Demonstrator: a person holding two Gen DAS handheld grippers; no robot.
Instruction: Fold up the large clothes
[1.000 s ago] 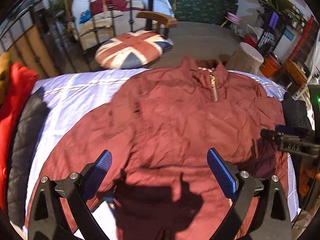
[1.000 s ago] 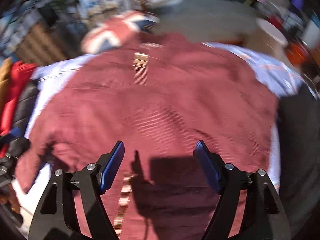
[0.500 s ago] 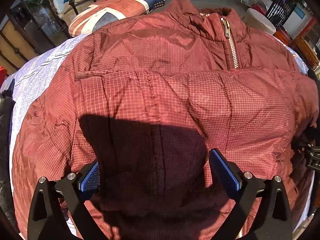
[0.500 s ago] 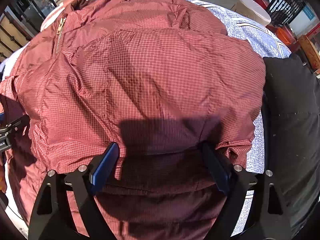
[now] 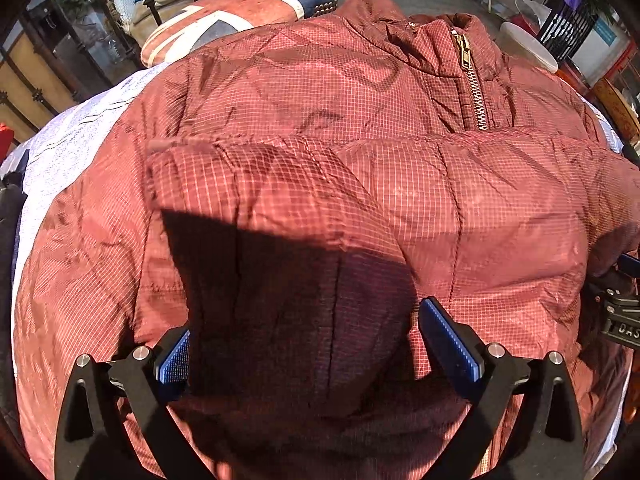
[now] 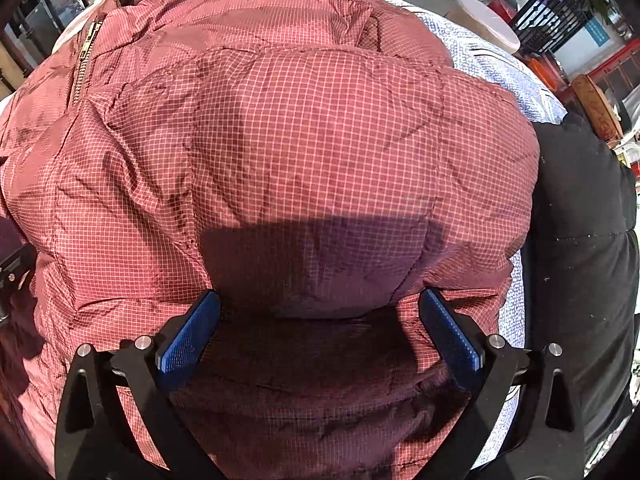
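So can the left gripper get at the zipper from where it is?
Probably yes. The zipper lies exposed ahead of the left gripper, to its right, with only the folded-up jacket hem between them; the open gripper would have to pass over that.

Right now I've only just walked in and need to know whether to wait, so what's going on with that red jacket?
A person is folding the jacket on the bed with a gripper in each hand. Its lower part is doubled up over the chest, just below the zip. The left gripper and right gripper are low at the near fold, each with open fingers either side of a bulge of fabric, nothing clamped. A black garment lies beside it.
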